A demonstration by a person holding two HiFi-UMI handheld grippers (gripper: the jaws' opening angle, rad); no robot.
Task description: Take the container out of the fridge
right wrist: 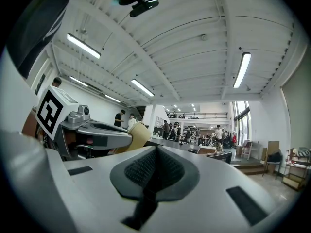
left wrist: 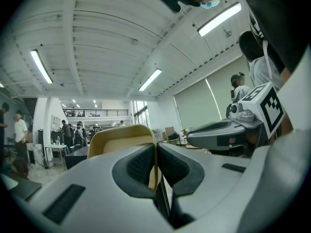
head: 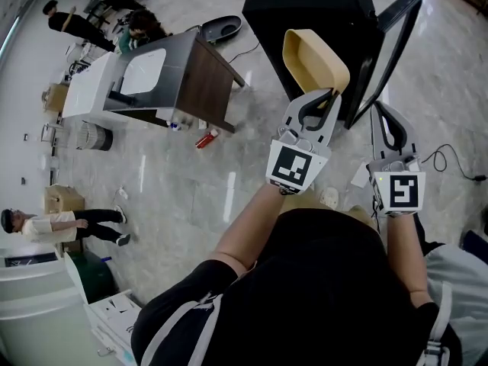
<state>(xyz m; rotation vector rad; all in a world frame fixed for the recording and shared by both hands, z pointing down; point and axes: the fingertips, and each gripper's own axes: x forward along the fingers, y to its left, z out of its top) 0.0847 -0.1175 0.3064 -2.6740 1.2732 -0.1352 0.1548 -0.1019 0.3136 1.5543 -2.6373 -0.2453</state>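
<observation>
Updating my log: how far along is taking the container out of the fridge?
Looks done: the tan container appears clear of the black fridge, whose door stands open. In hand: the left gripper is shut on its rim; the right gripper is shut, empty. Left: setting it down, perhaps closing the door.

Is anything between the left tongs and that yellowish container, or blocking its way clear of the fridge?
Nothing visible. The left tongs are already shut on the wall of the container, which hangs in the air outside the black fridge, beside its open door.
</observation>
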